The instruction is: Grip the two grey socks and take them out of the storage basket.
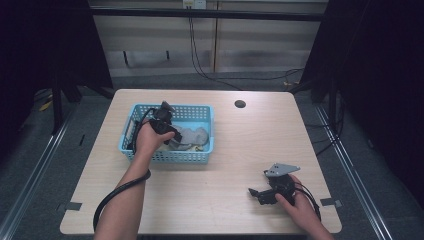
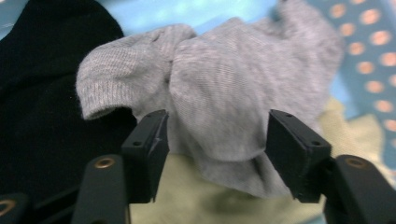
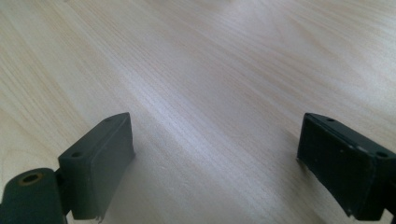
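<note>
Grey sock (image 2: 224, 93) lies between left tongs' (image 2: 215, 140) spread jaws.

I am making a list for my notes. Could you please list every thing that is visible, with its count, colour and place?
basket: one, light blue, perforated, on the table's left half.
grey sock: one, grey, in the basket, between the left jaws, which stand apart from it.
black cloth: one, black, in the basket beside the grey sock.
pale yellow cloth: one, pale yellow, under the grey sock.
table: one, light wood, with a dark round hole near its far edge.
left gripper: one, black, over the basket, jaws open.
right gripper: one, black, low over the table at near right, jaws open, nothing between them.
</note>
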`<state>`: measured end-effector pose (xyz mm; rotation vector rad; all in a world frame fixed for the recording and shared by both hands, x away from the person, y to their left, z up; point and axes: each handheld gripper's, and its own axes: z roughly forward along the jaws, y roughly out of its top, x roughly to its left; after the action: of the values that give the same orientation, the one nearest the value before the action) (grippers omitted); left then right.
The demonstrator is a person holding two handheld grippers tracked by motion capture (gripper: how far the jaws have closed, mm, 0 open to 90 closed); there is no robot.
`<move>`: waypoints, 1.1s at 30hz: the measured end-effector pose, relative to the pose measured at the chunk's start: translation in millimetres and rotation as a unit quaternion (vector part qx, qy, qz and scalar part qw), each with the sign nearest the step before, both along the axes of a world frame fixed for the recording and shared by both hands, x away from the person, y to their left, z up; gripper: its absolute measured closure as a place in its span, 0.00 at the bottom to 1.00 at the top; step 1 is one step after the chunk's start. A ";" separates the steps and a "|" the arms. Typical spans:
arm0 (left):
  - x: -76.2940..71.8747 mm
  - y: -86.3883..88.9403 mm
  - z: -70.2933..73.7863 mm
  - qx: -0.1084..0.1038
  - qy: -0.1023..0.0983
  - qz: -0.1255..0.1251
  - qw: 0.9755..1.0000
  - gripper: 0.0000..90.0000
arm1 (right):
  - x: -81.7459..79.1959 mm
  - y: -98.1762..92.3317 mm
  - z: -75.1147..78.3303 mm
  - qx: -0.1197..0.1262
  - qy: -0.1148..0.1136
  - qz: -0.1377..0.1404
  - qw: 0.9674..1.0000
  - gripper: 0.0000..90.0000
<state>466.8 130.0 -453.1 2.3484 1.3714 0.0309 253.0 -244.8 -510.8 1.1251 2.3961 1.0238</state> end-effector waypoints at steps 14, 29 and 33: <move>-5.7 20.9 47.1 0.063 0.012 -0.008 0.998 0.94 | -0.1 0.2 0.0 0.002 0.001 -0.001 1.000 0.11; -6.9 10.5 16.5 0.038 0.021 -0.018 0.999 0.54 | 0.8 0.2 -0.2 0.000 -0.002 0.003 1.000 0.11; -4.8 4.0 7.2 0.040 0.025 -0.017 0.999 0.55 | 0.8 0.2 -0.2 0.000 -0.002 0.003 1.000 0.11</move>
<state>462.1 134.1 -445.9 2.4533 1.3772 0.0157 253.8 -244.6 -511.0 1.1156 2.3977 1.0261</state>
